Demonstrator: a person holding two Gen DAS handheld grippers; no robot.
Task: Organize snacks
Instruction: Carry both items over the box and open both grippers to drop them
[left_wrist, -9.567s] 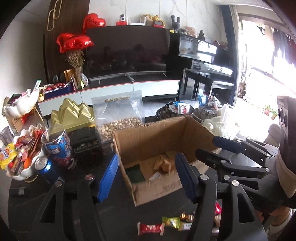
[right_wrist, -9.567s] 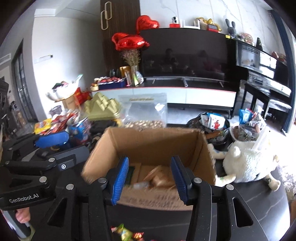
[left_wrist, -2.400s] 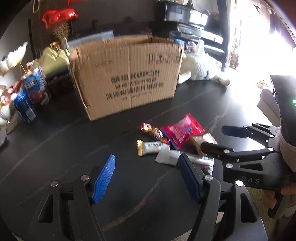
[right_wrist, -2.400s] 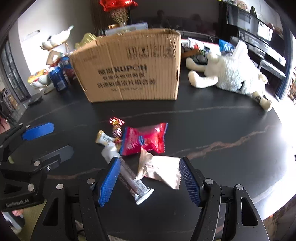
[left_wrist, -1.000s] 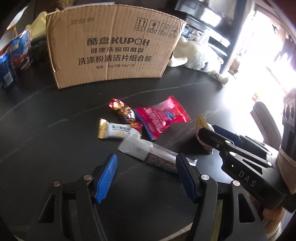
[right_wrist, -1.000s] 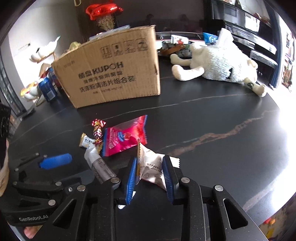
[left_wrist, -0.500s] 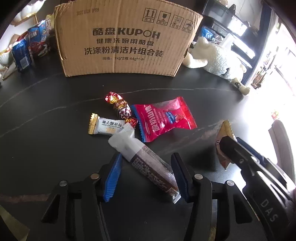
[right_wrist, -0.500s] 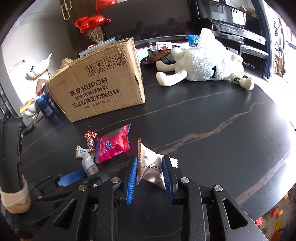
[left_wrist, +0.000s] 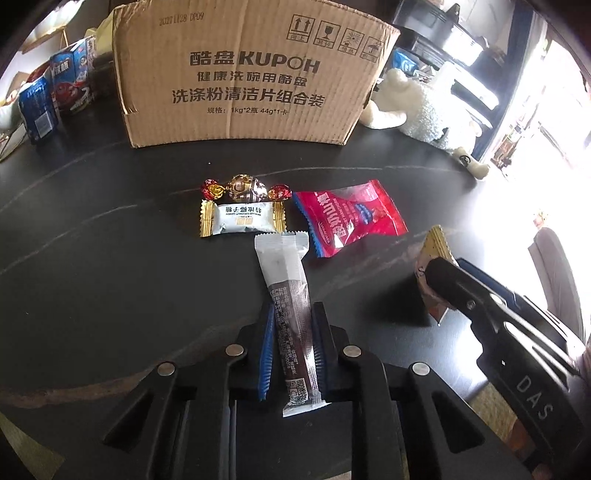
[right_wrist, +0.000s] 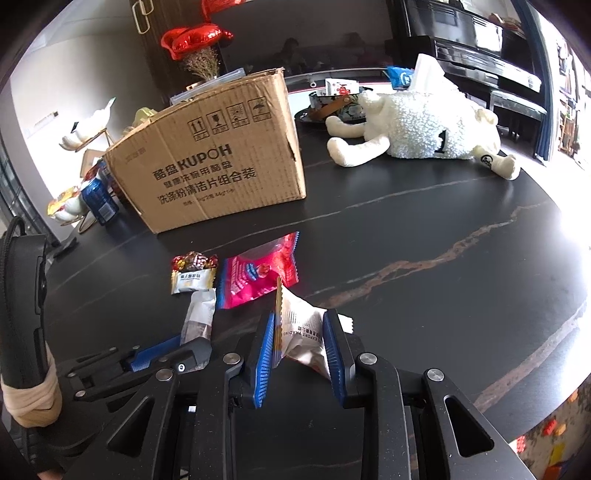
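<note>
**Both jaws clamped on snacks**

The left gripper (left_wrist: 291, 332) has its jaws pinched tight on the long white-and-brown snack bar (left_wrist: 286, 280), which runs straight out ahead of the jaws along the black bench (left_wrist: 110, 258). Just beyond the bar's far tip lie the white gold-edged candy (left_wrist: 242, 218) and, behind it, the foil-twist chocolate (left_wrist: 243, 186); off to the right of the tip, the red snack packet (left_wrist: 347, 218). The cardboard box (left_wrist: 247, 70) stands well beyond them all. Over on the right gripper (right_wrist: 298, 345), the jaws are nearly shut, squeezing the white snack pouch (right_wrist: 301, 323), which stands on edge between the blue pads. The plush sheep (right_wrist: 417, 125) lies far ahead, to the right.
</note>
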